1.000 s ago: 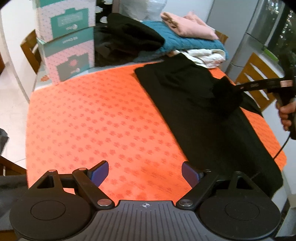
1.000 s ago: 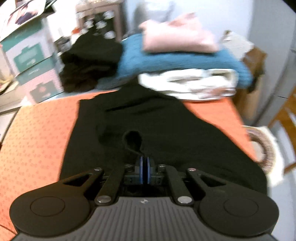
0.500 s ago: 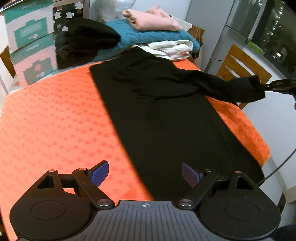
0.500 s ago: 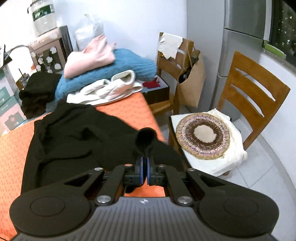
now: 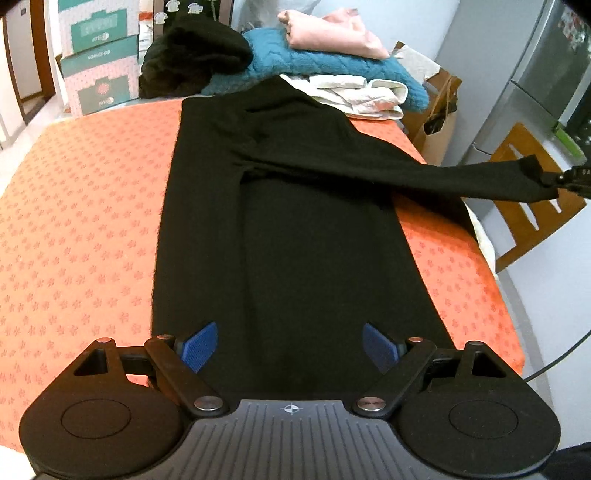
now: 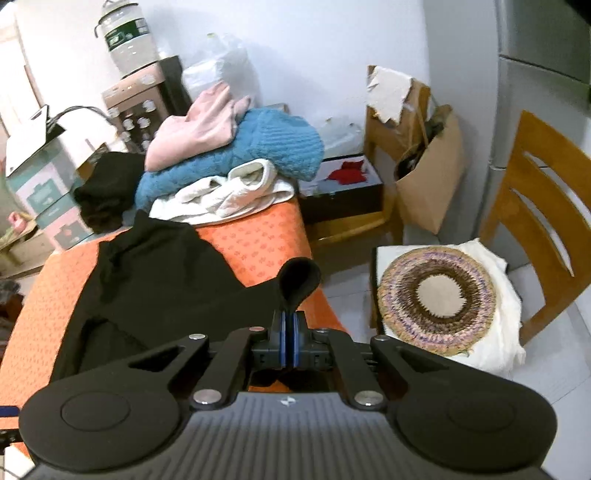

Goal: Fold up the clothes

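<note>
A long black garment (image 5: 295, 229) lies flat along the orange tablecloth (image 5: 81, 221). Its right sleeve (image 5: 461, 177) is stretched out past the table's right edge. My right gripper (image 6: 288, 325) is shut on the sleeve's cuff (image 6: 297, 282), which stands up as a loop above the blue pads; in the left wrist view that gripper (image 5: 565, 179) holds the cuff at the far right. My left gripper (image 5: 288, 345) hovers open over the garment's near hem, nothing between its blue pads (image 5: 197, 345).
Folded clothes are piled at the table's far end: a blue knit (image 5: 332, 70), a pink piece (image 5: 332, 33), a white one (image 5: 362, 92), a black heap (image 5: 192, 59). Boxes (image 5: 99, 62) stand at far left. A wooden chair with a round woven cushion (image 6: 436, 299) stands right of the table.
The right gripper pulled the sleeve from over the garment's body out to the right, past the table edge. The left gripper shifted right, from over bare tablecloth to above the garment's hem.
</note>
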